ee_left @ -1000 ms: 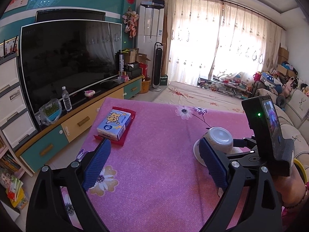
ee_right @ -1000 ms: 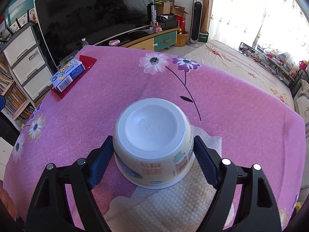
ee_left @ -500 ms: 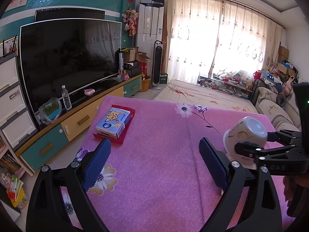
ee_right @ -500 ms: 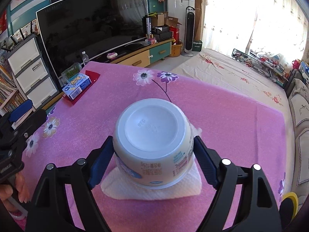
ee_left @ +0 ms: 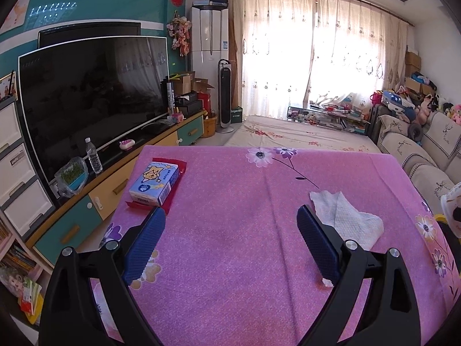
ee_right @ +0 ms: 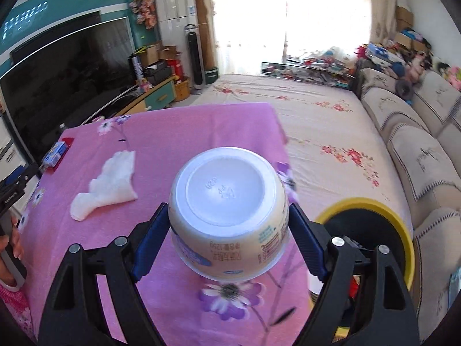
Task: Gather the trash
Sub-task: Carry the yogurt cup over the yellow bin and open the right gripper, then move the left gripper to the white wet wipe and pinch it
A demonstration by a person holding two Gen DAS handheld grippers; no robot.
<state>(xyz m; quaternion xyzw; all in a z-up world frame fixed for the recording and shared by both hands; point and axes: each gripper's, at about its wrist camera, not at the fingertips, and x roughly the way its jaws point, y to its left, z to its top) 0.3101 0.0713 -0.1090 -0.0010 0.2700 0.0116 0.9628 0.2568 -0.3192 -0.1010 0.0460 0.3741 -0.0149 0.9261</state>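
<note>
My right gripper (ee_right: 227, 230) is shut on a white plastic cup (ee_right: 227, 210), held bottom-forward above the table's right edge. A yellow-rimmed bin (ee_right: 371, 230) stands just right of the cup, below table level. A crumpled white paper towel (ee_right: 109, 184) lies on the pink tablecloth (ee_right: 173, 127); it also shows in the left wrist view (ee_left: 345, 216) beside the right finger of my left gripper (ee_left: 230, 239), which is open and empty above the tablecloth (ee_left: 230, 201). The cup's edge peeks in at the far right of the left wrist view (ee_left: 452, 204).
A blue tissue box (ee_left: 155, 181) sits on a red wrapper (ee_left: 173, 193) at the table's far left. A TV (ee_left: 86, 95) on a low cabinet (ee_left: 109, 184) runs along the left. A beige sofa (ee_right: 417, 150) lines the right.
My right gripper has lifted the cup off the paper towel and carried it right, toward the yellow bin. The towel now lies bare. My left gripper has hardly moved.
</note>
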